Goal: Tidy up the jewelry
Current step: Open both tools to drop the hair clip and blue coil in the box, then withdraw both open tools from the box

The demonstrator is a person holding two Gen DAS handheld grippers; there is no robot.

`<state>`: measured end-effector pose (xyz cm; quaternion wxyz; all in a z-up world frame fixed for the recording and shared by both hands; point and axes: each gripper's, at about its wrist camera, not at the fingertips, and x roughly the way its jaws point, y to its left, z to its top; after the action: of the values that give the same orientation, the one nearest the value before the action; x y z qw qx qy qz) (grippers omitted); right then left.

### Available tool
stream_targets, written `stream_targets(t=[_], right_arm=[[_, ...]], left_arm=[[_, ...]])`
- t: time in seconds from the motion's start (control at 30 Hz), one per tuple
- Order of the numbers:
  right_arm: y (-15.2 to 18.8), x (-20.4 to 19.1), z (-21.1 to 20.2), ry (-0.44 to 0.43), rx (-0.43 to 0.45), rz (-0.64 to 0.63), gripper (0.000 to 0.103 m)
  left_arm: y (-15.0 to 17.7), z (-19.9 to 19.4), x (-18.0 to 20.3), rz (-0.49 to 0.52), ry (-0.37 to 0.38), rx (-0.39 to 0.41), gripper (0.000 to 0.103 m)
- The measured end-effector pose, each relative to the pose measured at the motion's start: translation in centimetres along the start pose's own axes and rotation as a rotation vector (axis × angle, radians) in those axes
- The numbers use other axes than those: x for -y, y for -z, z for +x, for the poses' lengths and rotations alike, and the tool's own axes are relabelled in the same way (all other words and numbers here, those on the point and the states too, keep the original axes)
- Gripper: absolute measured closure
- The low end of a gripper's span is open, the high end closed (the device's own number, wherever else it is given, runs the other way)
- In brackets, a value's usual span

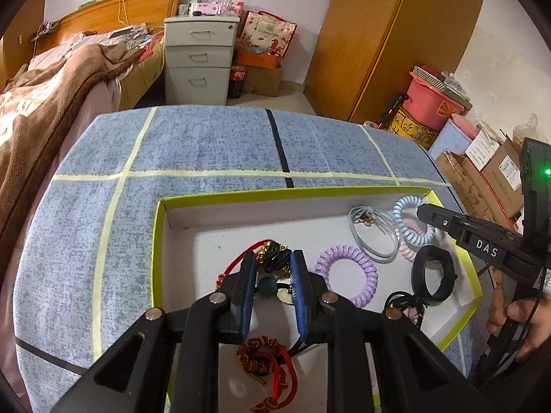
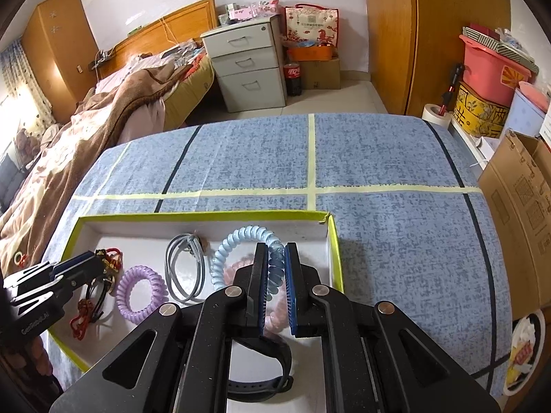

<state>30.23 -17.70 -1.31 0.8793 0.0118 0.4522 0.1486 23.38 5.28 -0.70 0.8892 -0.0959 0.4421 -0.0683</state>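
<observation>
Both grippers over the green-rimmed box (image 1: 158, 241). Right gripper (image 2: 275, 258) jaws narrow, clamped on the blue coil band (image 2: 227, 251) at box's far right. Left gripper (image 1: 273, 268) part-open, straddling dark bead cluster (image 1: 272, 254), no contact evident. Lift blue coil slowly: pink coil (image 2: 275, 316) beneath may snag

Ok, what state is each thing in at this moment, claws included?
Left claw: partly closed around a black-and-gold tangle, grip unclear.
Right claw: shut on the light blue spiral hair tie.
Light blue spiral hair tie: pinched, standing on edge.
Purple spiral hair tie: lying flat in the box, free.
Grey hair tie: lying in the box, free.
Box: open, no lid.
Nightstand drawers: all shut.
</observation>
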Motion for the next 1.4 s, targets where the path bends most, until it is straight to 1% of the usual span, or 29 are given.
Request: stream_targets(t=[0.23,0.3,0.4,0.5,0.6,0.63,0.67,0.7,0.73,0.9,1.0,1.13,1.2,1.3,1.4], right_arm=[[-0.1,-0.2,0.2,0.03,0.0,-0.009,0.093],[-0.1,-0.2,0.2,0.038,0.002,-0.006,0.093],[-0.1,-0.2,0.1,0.038,0.005,-0.005,0.092],[-0.1,-0.3,0.0,0.038,0.005,-0.015,0.091],[-0.1,-0.3,-0.3,0.043,0.021,-0.016,0.085],[-0.1,-0.3,-0.4,0.044,0.024,-0.014,0.078],[-0.1,-0.3,-0.4,0.043,0.025,-0.014,0.068],[-0.1,-0.4,-0.5,0.038,0.027,-0.015,0.064],[-0.1,-0.5,-0.6,0.034,0.029,-0.016,0.062],[0.1,-0.8,-1.3,0.034,0.043,-0.022,0.062],[0.4,-1.1,-2.2,0.033,0.057,-0.025,0.062],[1.1,-1.7,-4.0,0.036,0.091,-0.032,0.062],[1.7,-2.0,-4.8,0.04,0.105,-0.038,0.062],[2.7,-2.6,-6.0,0.046,0.123,-0.042,0.062],[3.9,-3.3,-7.1,0.043,0.14,-0.048,0.062]], left_arm=[[0.1,0.1,-0.2,-0.012,0.001,-0.005,0.08],[0.1,0.1,-0.1,-0.001,-0.01,-0.006,0.079],[0.1,0.1,0.2,0.005,-0.016,-0.006,0.072],[0.1,0.1,0.3,0.008,-0.03,-0.003,0.069],[0.1,-0.1,0.4,0.006,-0.041,-0.002,0.065],[0.1,-0.2,0.4,0.006,-0.042,0.001,0.064],[0.2,-0.3,0.4,0.004,-0.044,0.002,0.063],[0.3,-0.5,0.3,0.004,-0.045,0.003,0.06],[0.3,-0.6,0.3,0.005,-0.048,0.004,0.058],[0.6,-1.3,0.8,0.01,-0.067,0.007,0.057],[0.9,-2.1,1.0,0.004,-0.067,0.023,0.055],[1.6,-3.5,1.7,0.015,-0.11,0.046,0.053],[2.0,-4.2,1.9,0.01,-0.115,0.055,0.053],[2.7,-5.4,2.3,0.005,-0.159,0.088,0.053],[3.5,-6.2,2.7,0.014,-0.175,0.092,0.053]])
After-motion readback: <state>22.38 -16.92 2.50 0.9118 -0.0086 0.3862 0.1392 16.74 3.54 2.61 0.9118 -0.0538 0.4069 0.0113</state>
